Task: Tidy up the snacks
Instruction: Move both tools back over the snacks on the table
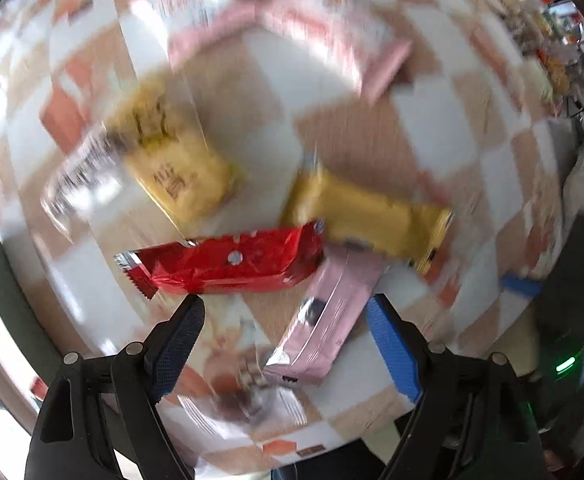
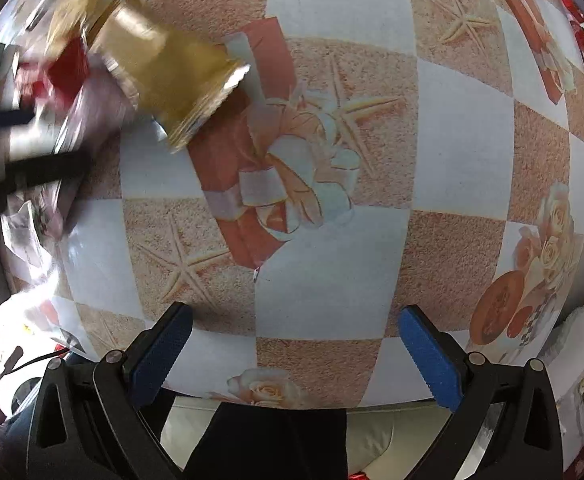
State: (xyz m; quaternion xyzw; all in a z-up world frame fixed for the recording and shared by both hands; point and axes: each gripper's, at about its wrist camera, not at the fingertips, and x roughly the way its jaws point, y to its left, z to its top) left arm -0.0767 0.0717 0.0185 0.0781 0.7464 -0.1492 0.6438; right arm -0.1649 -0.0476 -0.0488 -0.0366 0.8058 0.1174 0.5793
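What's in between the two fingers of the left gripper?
A pink snack packet lies on the tablecloth between the open left gripper's fingers, touching neither; the left wrist view shows it. The red snack bar sits just past the fingertips.

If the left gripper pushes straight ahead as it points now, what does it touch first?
Probably the pink foil snack packet, lying between the open fingers of the left gripper. The red foil snack bar sits just beyond, by the left fingertip. Motion blur leaves depth uncertain.
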